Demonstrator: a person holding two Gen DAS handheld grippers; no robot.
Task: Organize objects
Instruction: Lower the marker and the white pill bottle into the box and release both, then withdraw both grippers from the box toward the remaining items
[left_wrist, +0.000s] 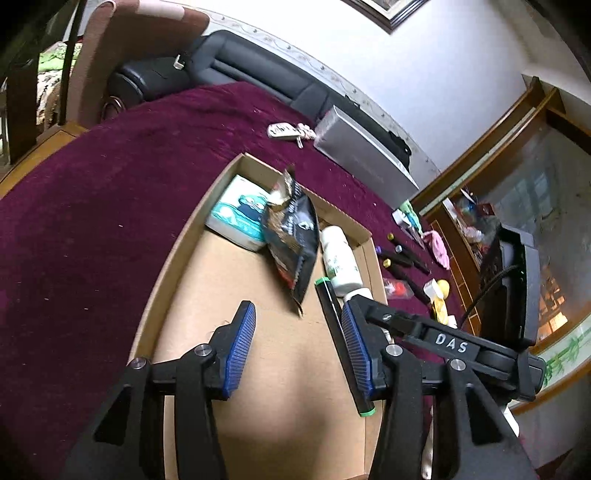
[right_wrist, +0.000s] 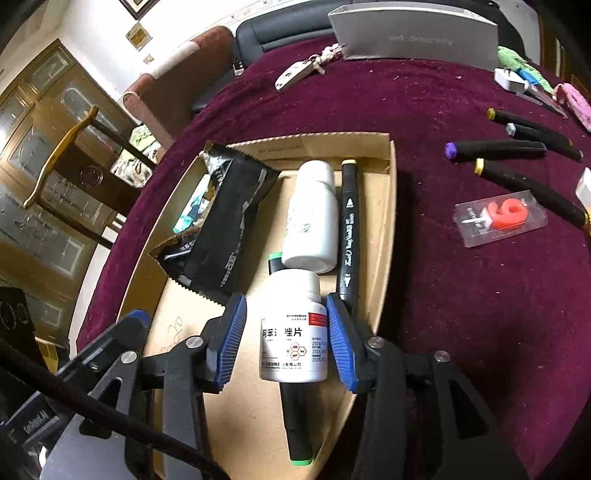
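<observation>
A: Starting at the left, left wrist view: maroon cloth on the tabletop (left_wrist: 110, 184), shallow cardboard tray (left_wrist: 177, 258) on it.

B: Left claw?

A: Left claw (left_wrist: 299, 347) is spread over the bare tray floor, nothing between the blue pads (left_wrist: 242, 347). A green-capped black marker (left_wrist: 334, 325) lies just past the right-hand pad, on its outer side; touching or not, cannot tell.

B: Tray contents, left to right?

A: White-and-teal tissue pack (left_wrist: 240, 218) in the far left corner, black snack bag (left_wrist: 295, 240) leaning over it, white bottle (left_wrist: 338, 258) lying next, then the marker.

B: Right wrist view?

A: Same tray (right_wrist: 384, 236). Snack bag (right_wrist: 225, 221) left, lying white bottle (right_wrist: 314, 218) in the middle, a yellow-tipped black marker (right_wrist: 349, 229) along the right wall.

B: Right claw?

A: Right claw (right_wrist: 286, 339) stands spread around a white pill bottle (right_wrist: 293, 328) with a printed label. Bottle sits between the pads (right_wrist: 231, 343); left pad clearly apart from it, right pad just beside it, no squeeze visible. The green-capped marker (right_wrist: 299, 424) runs under the bottle.

B: Outside the tray?

A: Right of it on the cloth (right_wrist: 443, 295): four loose black markers (right_wrist: 495, 151), a red number candle in a clear pack (right_wrist: 502, 218). Far side: key fob (right_wrist: 295, 74), grey box (right_wrist: 417, 37), white plug (right_wrist: 511, 79), green and pink cloths at the far right edge.
</observation>
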